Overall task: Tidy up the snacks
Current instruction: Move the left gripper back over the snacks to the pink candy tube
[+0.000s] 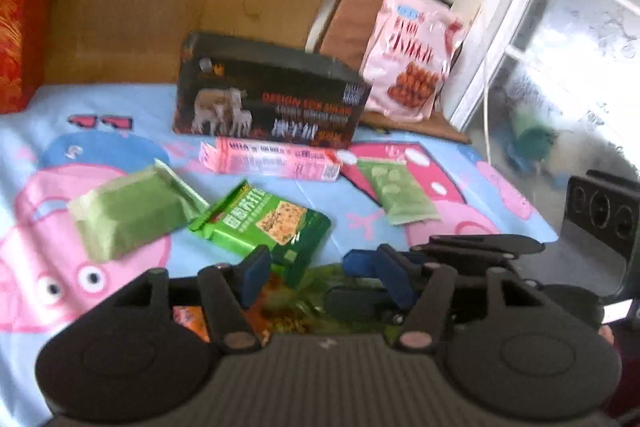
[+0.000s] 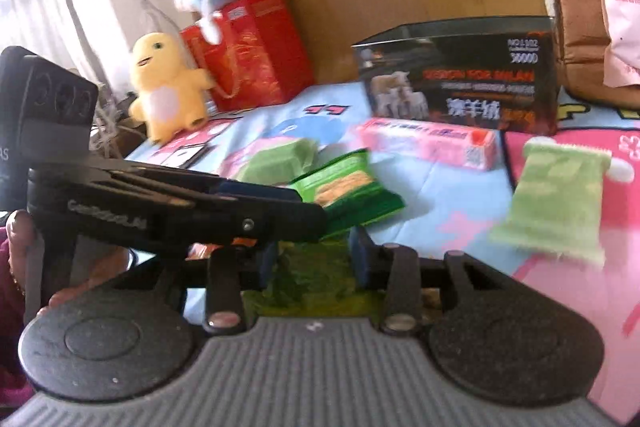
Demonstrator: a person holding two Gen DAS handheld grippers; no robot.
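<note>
**Kid:** What are your grippers doing?

**Me:** My left gripper (image 1: 316, 269) has its blue fingers (image 1: 256, 271) wide apart. Under it lies a snack bag with green and orange on it (image 1: 288, 307). My right gripper (image 2: 316, 261) is low over the same bag (image 2: 316, 279), with a finger on each side. I cannot tell if it is pinching the bag.

**Kid:** Where are the other snacks?

**Me:** On the cartoon pig sheet (image 1: 60, 187). A bright green cracker pack (image 1: 272, 223) lies just past my left gripper. A pale green pack (image 1: 128, 215) is beside it, and another pale green pack (image 1: 396, 191) lies further right. The long pink box (image 1: 272, 159) lies in front of the dark box with sheep on it (image 1: 268, 95). A pink bag (image 1: 412, 55) leans up behind that.

**Kid:** And the toys?

**Me:** A yellow plush (image 2: 168, 87) stands by the red bag (image 2: 256, 47).
</note>
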